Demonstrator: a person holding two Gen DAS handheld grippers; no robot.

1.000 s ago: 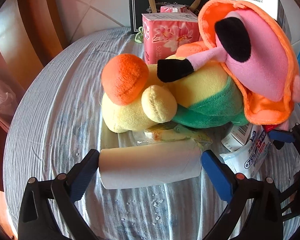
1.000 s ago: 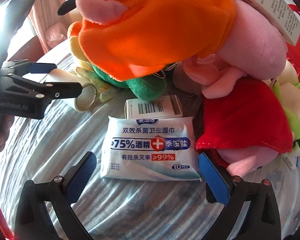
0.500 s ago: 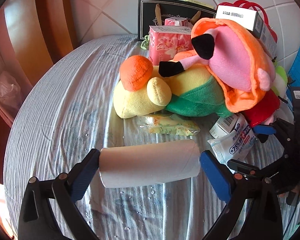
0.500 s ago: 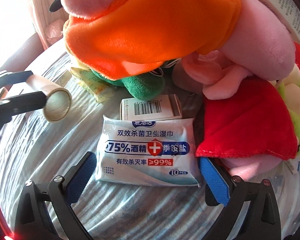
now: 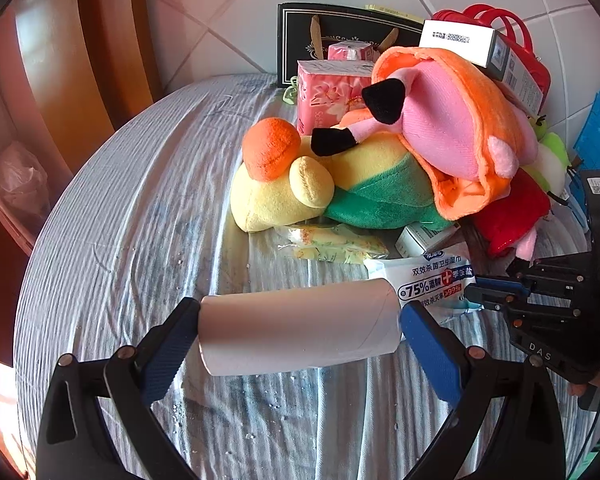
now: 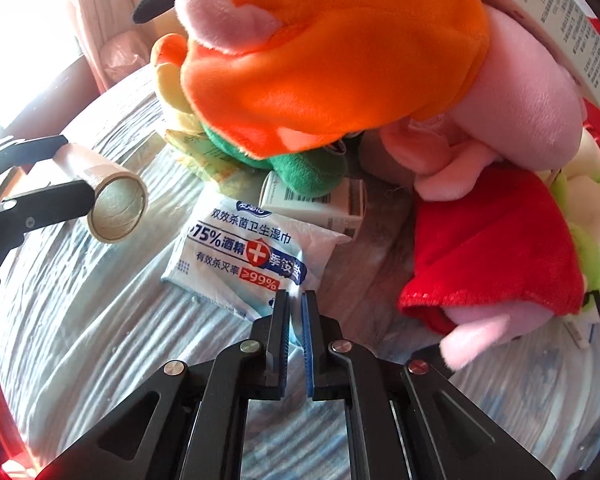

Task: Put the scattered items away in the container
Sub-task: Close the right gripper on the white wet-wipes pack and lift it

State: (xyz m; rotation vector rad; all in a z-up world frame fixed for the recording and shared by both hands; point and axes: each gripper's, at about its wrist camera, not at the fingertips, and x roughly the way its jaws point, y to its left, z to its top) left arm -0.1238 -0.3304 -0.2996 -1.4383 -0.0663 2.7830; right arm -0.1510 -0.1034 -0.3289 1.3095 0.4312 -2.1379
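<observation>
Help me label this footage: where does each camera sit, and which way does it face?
Left wrist: on the left gripper, looking down at the table and toys; its jaws hold a cardboard tube.
Right wrist: on the right gripper, looking down; jaws shut on the wipes pack.
Shared: tube, wipes pack, and each other's gripper.

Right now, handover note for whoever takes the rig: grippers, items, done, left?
Left gripper: shut on the cardboard tube, held by its ends above the table.
Right gripper: fingers have just closed on a corner of the wet wipes pack.
Still on the table: plush toys, small barcode box, yellow sachet.
Done: two items gripped, none binned.
Left: carry both to the container, then clear the rest.
</observation>
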